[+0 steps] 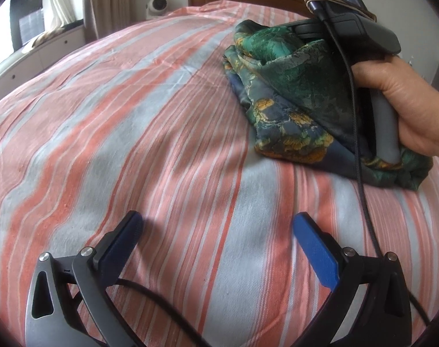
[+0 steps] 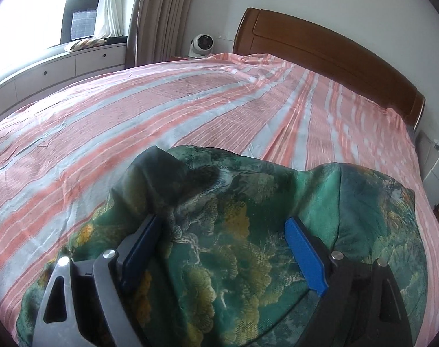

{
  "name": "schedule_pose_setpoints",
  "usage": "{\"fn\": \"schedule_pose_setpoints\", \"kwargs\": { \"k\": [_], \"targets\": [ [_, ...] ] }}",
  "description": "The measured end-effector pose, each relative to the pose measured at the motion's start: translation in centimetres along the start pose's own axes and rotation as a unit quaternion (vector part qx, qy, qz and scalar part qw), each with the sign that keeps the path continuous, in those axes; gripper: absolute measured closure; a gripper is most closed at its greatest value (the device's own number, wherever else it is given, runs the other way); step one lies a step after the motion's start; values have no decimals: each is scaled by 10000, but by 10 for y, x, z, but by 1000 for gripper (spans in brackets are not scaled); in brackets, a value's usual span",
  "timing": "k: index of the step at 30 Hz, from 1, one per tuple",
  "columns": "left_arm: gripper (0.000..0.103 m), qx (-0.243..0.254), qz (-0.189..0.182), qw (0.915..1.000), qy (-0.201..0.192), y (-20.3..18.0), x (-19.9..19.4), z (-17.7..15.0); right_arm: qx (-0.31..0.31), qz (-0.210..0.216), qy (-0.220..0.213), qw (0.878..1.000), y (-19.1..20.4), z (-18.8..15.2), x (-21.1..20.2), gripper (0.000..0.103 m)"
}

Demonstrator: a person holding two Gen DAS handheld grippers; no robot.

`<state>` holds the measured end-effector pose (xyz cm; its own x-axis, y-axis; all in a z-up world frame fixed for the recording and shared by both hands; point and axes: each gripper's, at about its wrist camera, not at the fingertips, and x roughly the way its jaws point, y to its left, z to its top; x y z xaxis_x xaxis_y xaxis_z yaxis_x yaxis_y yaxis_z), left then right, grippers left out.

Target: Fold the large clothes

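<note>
The green floral-print garment (image 2: 219, 248) lies bunched in a compact, uneven bundle on the striped bed sheet (image 2: 150, 115), directly under and ahead of the right gripper (image 2: 222, 248), whose blue fingers stand apart over the cloth without pinching it. The left gripper (image 1: 216, 245), jaws likewise spread and empty, hovers over bare sheet with the bundle ahead to its right. The garment looks gathered or partly folded, though its rumpled layers suggest squaring and flattening remain.
</note>
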<state>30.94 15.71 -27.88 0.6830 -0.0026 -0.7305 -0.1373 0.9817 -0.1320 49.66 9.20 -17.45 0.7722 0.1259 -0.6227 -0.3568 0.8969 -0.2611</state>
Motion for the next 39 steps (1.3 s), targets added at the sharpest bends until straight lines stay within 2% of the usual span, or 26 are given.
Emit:
{"fn": "schedule_pose_setpoints", "kwargs": {
  "k": [5,7,10,13,16,19,21,23,24,25,27,29,31,33,34,37,39],
  "targets": [
    [0,45,44,10000,3,-4,0,-3,192,-19,122,9997,-7,10,-9,16],
    [0,54,20,10000,26,-4,-1,-4,313,44,129,9994,-13,18,-24,16],
    [0,-74,-268,9996,2,4,-7,-3,508,391,13,9979,-27,29,-65,16],
    [1,-324,-815,9961,-134,18,-29,-2,726,715,-255,9945,-45,25,-120,16],
    [1,-373,-1200,9909,-492,29,-67,9,1056,978,-595,9878,-76,-9,-185,8],
    [1,-531,-1857,9775,-851,38,-96,52,1245,784,-731,9864,-106,-72,-229,2],
    [1,-568,-2266,9694,-753,37,-96,98,1316,578,-444,9886,-123,-113,-236,2],
    [1,-634,-2730,9597,-229,31,-72,148,1565,483,-32,9865,-140,-152,-234,2],
    [1,-671,-2827,9568,15,26,-56,169,1774,518,140,9827,-148,-167,-230,2],
    [1,-676,-2748,9586,306,18,-35,191,2059,564,269,9766,-158,-181,-227,2],
    [1,-623,-2641,9604,628,5,-5,208,2519,686,292,9649,-175,-194,-224,2],
    [0,-607,-2400,9607,1255,-4,38,208,2905,873,176,9527,-189,-198,-219,2],
    [0,-741,-2193,9570,1750,-2,71,191,3223,1107,65,9401,-201,-193,-211,2],
    [0,-850,-2265,9518,1888,6,83,177,3473,1497,24,9257,-208,-184,-198,2],
    [0,-863,-2278,9509,1910,8,86,173,3610,1843,111,9141,-213,-178,-183,2],
    [0,-586,-2097,9583,1850,3,88,169,3795,2426,326,8922,-220,-165,-144,2],
    [0,-187,-1820,9660,1825,-13,90,171,3832,2751,519,8802,-220,-160,-109,1]
  ]
}}
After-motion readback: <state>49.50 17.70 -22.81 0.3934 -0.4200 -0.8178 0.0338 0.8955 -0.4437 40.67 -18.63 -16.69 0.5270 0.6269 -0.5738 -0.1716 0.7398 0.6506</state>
